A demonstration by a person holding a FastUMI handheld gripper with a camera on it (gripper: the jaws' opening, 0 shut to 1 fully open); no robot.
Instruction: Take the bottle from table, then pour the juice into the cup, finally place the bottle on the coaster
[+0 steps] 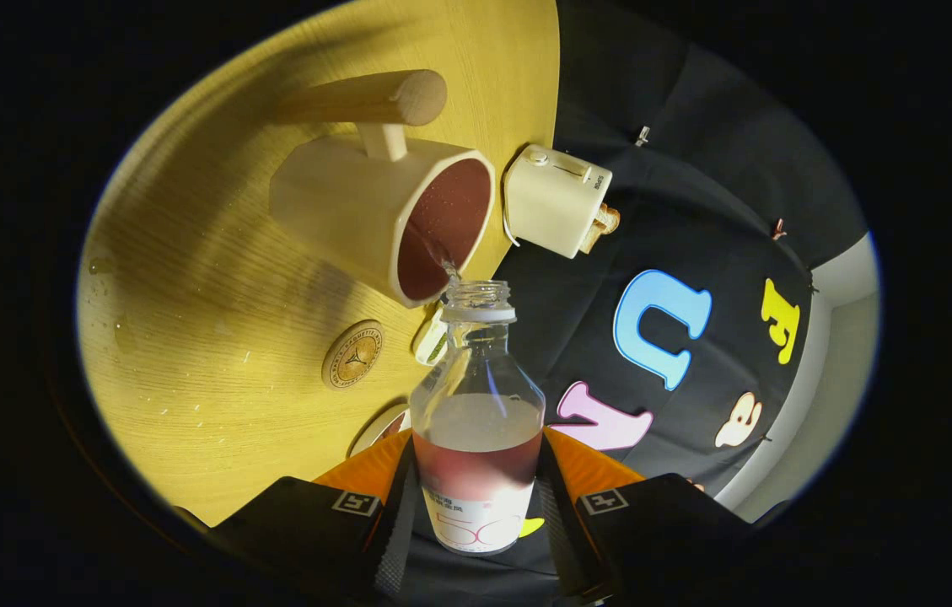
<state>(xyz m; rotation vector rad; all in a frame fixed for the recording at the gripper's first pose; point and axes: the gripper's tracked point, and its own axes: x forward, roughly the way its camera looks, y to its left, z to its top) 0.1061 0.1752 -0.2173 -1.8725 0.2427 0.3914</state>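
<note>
Pour under way: gripper [476, 506] clamped on bottle [476, 421], mouth at cup [395, 215].

Both fingers [395, 506] press the bottle's lower body, one on each side, spread no wider than the bottle. Bottle is tipped toward 12 o'clock, partly filled, with a thin stream running from its open mouth into the cream cup, whose wooden handle points to 12. Round coaster [352, 354] lies on the wooden table [189, 337] at 10 o'clock from the fingers. White toaster [556, 198] sits at 1 o'clock, just beside the cup.
</note>
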